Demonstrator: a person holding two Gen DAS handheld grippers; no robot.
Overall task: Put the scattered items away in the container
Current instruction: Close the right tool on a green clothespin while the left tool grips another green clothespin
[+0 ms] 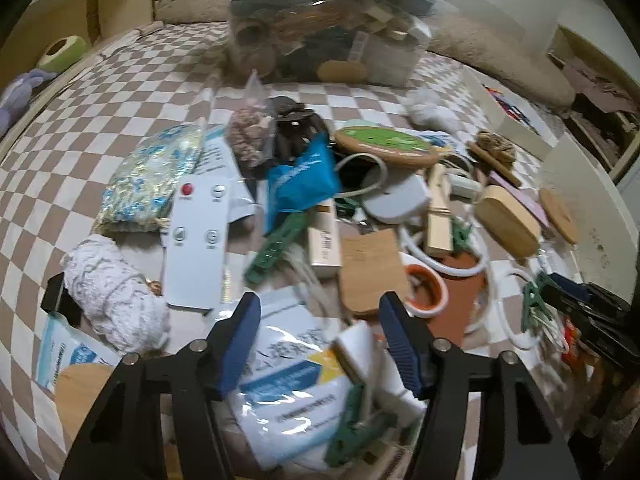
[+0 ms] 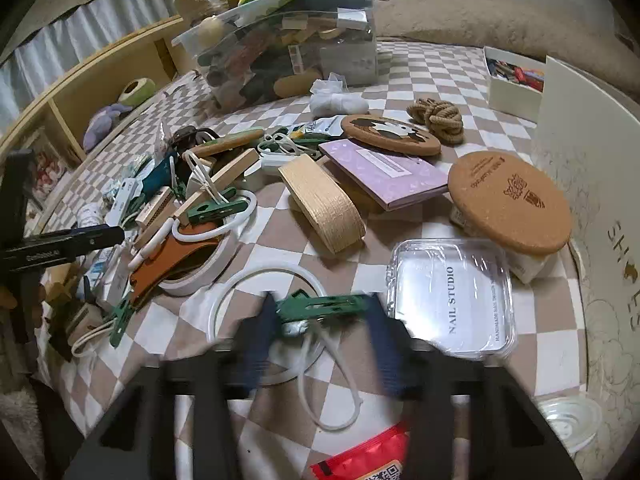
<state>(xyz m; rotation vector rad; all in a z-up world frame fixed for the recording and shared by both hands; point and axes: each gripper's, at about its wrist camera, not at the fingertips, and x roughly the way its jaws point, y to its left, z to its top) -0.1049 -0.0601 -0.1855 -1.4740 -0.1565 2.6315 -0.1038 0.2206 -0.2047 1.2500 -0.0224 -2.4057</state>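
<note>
Clip (image 2: 320, 306) between right gripper (image 2: 320, 320) pads, seemingly pinched; left gripper (image 1: 320, 344) agape over packet (image 1: 288, 376), grasping nothing. Next: carry clip to container (image 2: 280, 40).

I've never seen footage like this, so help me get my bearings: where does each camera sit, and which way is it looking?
Left wrist view: on the left claw, looking forward and down over the clutter toward the clear container; both its fingers show.
Right wrist view: on the right claw, facing a green clothespin between its blurred fingers.
Shared: checkered cloth, container, each other's claw at the frame edge.
</note>
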